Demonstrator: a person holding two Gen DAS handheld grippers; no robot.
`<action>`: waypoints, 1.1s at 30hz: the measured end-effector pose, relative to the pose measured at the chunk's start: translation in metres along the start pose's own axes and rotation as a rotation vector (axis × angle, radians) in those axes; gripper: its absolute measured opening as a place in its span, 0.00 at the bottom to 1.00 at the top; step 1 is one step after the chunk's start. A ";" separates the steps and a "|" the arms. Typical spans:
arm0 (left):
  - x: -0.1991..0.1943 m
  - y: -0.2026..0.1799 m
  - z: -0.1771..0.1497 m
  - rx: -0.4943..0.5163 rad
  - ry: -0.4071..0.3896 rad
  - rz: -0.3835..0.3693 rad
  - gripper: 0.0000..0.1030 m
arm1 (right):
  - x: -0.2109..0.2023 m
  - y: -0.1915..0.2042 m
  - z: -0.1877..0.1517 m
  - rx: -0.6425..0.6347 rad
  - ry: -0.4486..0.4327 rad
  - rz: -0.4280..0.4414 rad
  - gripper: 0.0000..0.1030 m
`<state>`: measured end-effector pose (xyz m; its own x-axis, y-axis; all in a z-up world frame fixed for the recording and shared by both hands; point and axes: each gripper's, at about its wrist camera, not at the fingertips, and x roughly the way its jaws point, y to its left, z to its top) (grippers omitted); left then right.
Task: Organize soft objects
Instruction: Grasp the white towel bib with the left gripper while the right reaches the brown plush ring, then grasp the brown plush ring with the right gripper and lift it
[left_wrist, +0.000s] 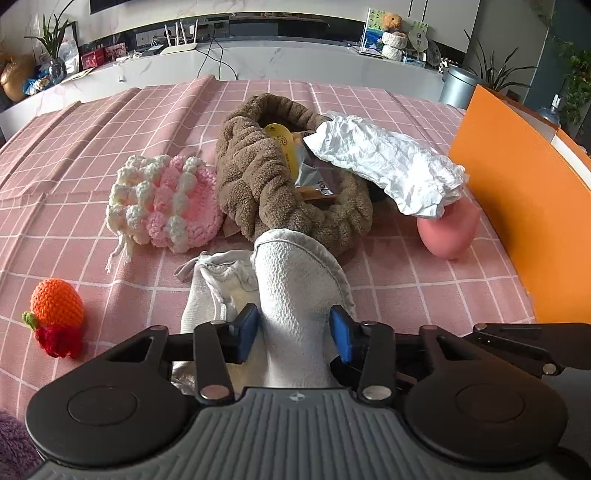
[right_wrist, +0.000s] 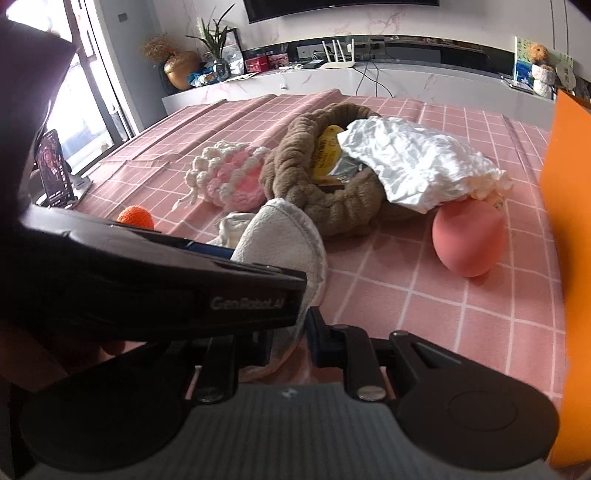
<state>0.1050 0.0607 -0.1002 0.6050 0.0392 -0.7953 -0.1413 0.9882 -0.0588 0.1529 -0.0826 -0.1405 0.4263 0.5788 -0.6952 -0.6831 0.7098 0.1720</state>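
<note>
While the left claw (left_wrist: 294, 334) is clamped on a white cloth (left_wrist: 299, 291), its blue pads (left_wrist: 247, 328) press the fabric from both sides, and the cloth rises in a rounded fold just ahead of the fingers. The cloth is off-white, waffle-textured, with a stitched hem along its curved edge; a looser crumpled part sags to the left of the fold onto the tablecloth (left_wrist: 406, 288).

The right claw (right_wrist: 288, 341) also has a lower edge of the same cloth (right_wrist: 284, 240) between its fingers; its jaws stand narrowly apart around the fabric, but the left tool blocks part of the view and I cannot tell whether they grip it. That tool's black housing carries the raised lettering "GenRobot.AI".

Just beyond the fold sits a brown basket (left_wrist: 258, 162) of thick, fuzzy, rope-like plush. Inside it lie a yellow packet (left_wrist: 286, 149) with small print too blurred to read and a silver foil pouch (left_wrist: 314, 173). A crinkled white sheet (left_wrist: 388, 162) drapes over the basket's right rim. Ahead and to the right, a smooth pink egg-shaped sponge (left_wrist: 448, 230) rests near an orange board (left_wrist: 517, 206). Ahead-left, touching the basket, is a pink and cream crochet pouch (left_wrist: 162, 203) with bobbled stitches. Further left lies a crochet orange fruit (left_wrist: 55, 301) with red and green trim. The tablecloth is pink with a white grid.
</note>
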 end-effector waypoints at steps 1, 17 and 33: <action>0.000 0.001 0.000 0.002 -0.001 0.001 0.39 | 0.000 0.001 0.000 -0.006 0.000 -0.002 0.17; -0.042 0.026 0.003 -0.061 -0.112 -0.003 0.10 | -0.016 -0.007 0.010 0.018 -0.021 -0.108 0.19; -0.048 0.082 0.060 -0.199 -0.212 0.002 0.10 | 0.027 0.022 0.094 -0.113 -0.104 -0.140 0.65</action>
<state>0.1116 0.1491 -0.0305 0.7516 0.0917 -0.6532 -0.2808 0.9406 -0.1910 0.2052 -0.0141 -0.0901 0.5766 0.5198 -0.6303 -0.6722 0.7403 -0.0045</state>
